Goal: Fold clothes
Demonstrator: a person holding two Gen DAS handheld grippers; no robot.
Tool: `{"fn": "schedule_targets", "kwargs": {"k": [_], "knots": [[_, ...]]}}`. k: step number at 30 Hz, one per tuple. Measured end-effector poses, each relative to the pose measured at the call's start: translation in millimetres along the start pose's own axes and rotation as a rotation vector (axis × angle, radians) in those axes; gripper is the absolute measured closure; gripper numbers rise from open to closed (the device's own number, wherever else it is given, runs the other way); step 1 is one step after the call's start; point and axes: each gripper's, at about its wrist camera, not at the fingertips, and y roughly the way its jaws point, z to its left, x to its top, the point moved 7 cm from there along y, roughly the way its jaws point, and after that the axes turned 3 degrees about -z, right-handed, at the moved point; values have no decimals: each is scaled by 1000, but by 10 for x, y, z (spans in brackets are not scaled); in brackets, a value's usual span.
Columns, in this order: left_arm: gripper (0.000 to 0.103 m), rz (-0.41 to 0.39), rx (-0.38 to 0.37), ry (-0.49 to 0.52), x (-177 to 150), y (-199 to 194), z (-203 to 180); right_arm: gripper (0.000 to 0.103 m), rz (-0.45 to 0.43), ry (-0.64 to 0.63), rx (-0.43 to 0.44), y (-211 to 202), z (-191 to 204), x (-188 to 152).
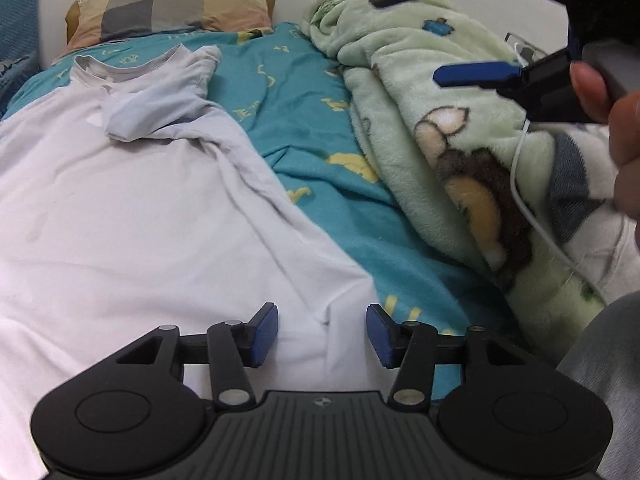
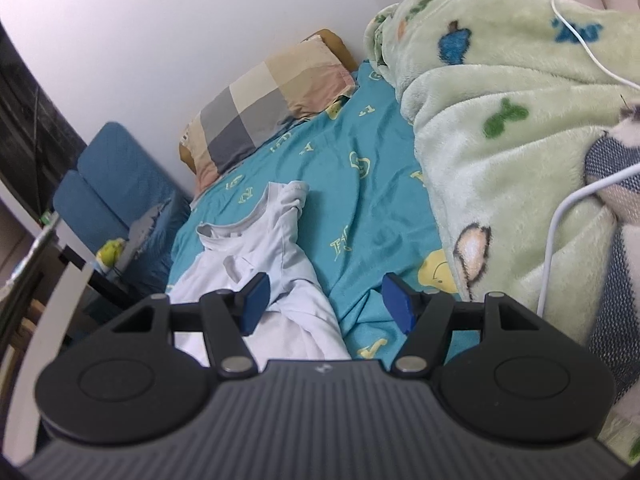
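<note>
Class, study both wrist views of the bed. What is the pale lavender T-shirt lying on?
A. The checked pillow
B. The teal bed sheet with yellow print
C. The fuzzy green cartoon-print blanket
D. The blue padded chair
B: the pale lavender T-shirt is spread flat on the teal bed sheet with yellow print, with the fuzzy green cartoon-print blanket bunched apart to its side and the checked pillow beyond its collar.

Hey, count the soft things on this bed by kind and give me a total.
Pale lilac cotton T-shirt: 1
Checked beige and grey pillow: 1
Green fleece cartoon blanket: 1
Teal printed bedsheet: 1
Total: 4
</note>
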Motion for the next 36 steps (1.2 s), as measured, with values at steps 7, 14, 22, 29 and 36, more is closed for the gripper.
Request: {"fn": "schedule_targets", "kwargs": {"k": [7, 14, 22, 29, 36], "knots": [[73, 27, 54, 120, -102, 157, -103, 37, 10, 49, 21, 18, -59, 18], [99, -19, 17, 37, 55, -116, 13, 37, 21, 105, 39, 33, -137, 41], [99, -47, -101, -364, 98, -947, 843, 37, 63, 109, 56, 100, -114, 8], [99, 94, -34, -621, -365, -829, 1636, 37, 160, 17, 61, 243, 95, -161], [92, 124, -48, -528, -308, -808, 1510, 37, 270, -62, 51, 380, 280, -465]]}}
